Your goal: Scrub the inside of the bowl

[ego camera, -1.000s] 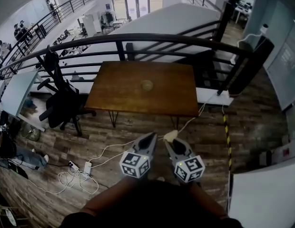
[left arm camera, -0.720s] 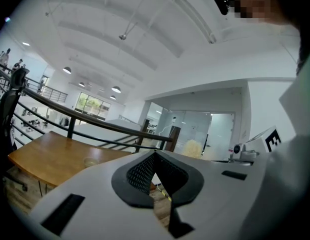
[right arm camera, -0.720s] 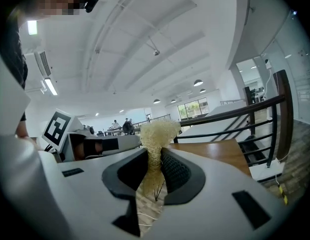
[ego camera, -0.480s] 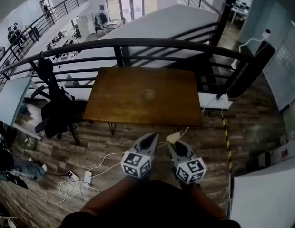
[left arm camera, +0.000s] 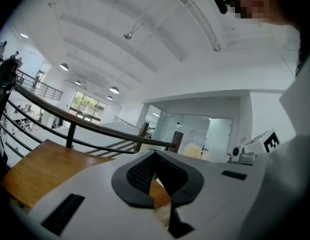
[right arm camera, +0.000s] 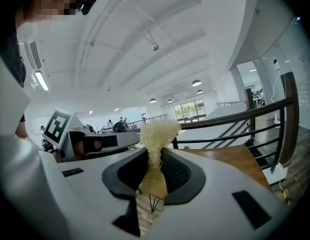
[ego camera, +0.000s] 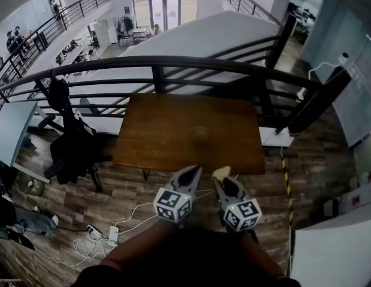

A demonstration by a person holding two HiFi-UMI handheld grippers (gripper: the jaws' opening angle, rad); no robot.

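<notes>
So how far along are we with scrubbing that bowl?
Done: the right gripper is shut on the scrubber. In hand: both grippers are held short of the wooden table, the left gripper shut and empty. Left: everything with the bowl, which sits untouched mid-table; no scrubbing has begun.

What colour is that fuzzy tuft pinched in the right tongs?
Pale straw yellow; the tuft shows best in the right gripper view.
</notes>
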